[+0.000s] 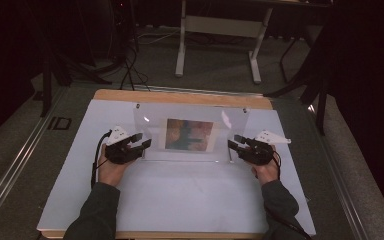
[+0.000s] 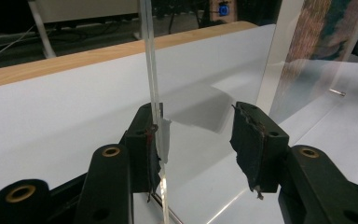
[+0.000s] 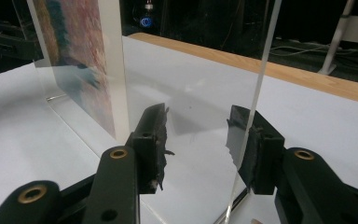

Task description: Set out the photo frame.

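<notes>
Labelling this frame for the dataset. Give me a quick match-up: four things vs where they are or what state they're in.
Things:
1. left claw
2. right claw
3. picture
4. wooden edge

Places or states:
A. along the far side of the table
B. inside the clear stand, at its middle
C. open, at the stand's right end
D. open, at the stand's left end

Pairs: 1-D, 2-C, 3-B, 4-A
</notes>
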Motion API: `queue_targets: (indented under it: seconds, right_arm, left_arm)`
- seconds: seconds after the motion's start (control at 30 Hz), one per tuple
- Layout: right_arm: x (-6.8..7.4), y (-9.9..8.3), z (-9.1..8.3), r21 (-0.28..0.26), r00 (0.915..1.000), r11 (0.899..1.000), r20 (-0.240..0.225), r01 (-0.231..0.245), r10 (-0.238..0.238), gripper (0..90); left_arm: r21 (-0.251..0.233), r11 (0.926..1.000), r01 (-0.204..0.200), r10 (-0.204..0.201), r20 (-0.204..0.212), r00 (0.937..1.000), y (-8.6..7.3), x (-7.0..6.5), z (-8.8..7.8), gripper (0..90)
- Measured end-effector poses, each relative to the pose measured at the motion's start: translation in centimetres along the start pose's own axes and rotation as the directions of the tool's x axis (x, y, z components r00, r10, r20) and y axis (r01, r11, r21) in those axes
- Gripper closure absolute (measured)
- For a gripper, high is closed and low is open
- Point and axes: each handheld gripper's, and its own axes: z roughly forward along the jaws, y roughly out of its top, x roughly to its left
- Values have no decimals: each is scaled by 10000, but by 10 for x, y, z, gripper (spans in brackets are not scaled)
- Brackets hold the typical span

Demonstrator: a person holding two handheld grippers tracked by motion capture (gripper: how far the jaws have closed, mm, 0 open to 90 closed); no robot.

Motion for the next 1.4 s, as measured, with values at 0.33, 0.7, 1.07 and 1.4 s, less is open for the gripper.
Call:
queue_targets:
  seconds: [0.33,0.7,1.07,1.4]
  right_arm:
    - [1,-1,-1,-8,10000,10000,-52,0,0,568]
    - [3,-2,-2,-13,9999,10000,-106,43,-44,577]
    - [3,-1,-2,84,9997,9996,-31,263,-263,571]
    - [1,1,-5,367,9995,9989,-119,305,-301,569]
  left_arm:
    - [-73,10000,45,-45,80,10000,-1,2,0,527]
    - [-117,9999,77,-75,144,9999,-2,4,0,524]
    - [-33,9999,95,-95,120,9999,-2,4,0,508]
    - [-7,9998,220,-220,232,9995,-2,8,-6,500]
